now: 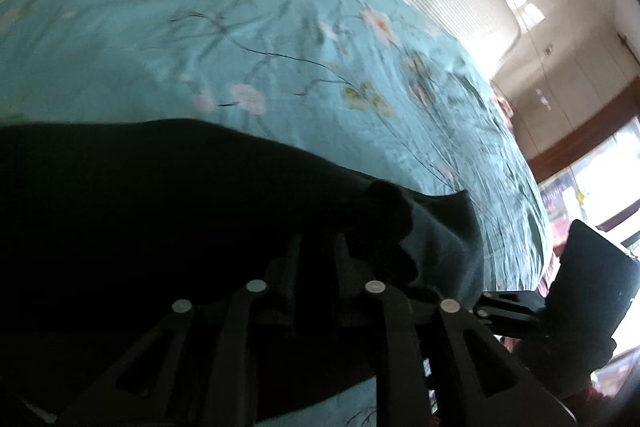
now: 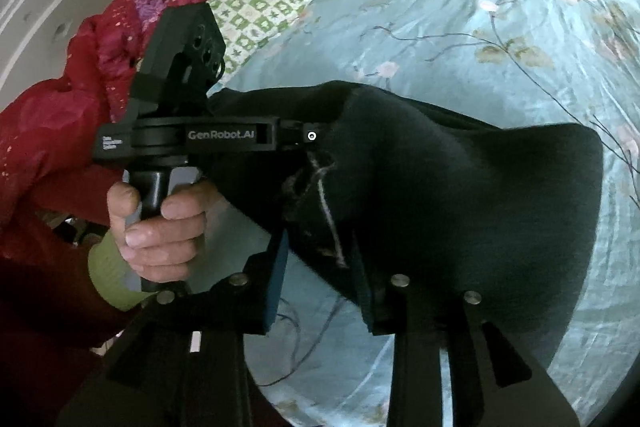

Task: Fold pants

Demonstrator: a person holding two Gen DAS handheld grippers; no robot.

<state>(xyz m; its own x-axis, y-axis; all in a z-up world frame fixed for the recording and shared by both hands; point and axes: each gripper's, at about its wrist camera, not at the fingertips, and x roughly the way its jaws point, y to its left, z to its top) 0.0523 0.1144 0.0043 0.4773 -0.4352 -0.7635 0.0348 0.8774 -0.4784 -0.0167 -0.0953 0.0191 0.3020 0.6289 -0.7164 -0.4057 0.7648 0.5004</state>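
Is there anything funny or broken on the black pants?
Yes. In the right wrist view the black pants have a pale, frayed-looking thread or cord dangling from a puckered spot beside the left gripper, which is holding them. Whether it is a loose thread or a drawstring, I cannot tell.

Dark pants (image 1: 160,207), floral bedspread (image 1: 240,27), hand-held gripper (image 1: 316,259)

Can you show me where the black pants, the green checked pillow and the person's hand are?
black pants (image 2: 460,187), right wrist view, mid cloth.
green checked pillow (image 2: 260,7), right wrist view, centre of its face.
hand (image 2: 160,227), right wrist view, curled fingers on the handle.
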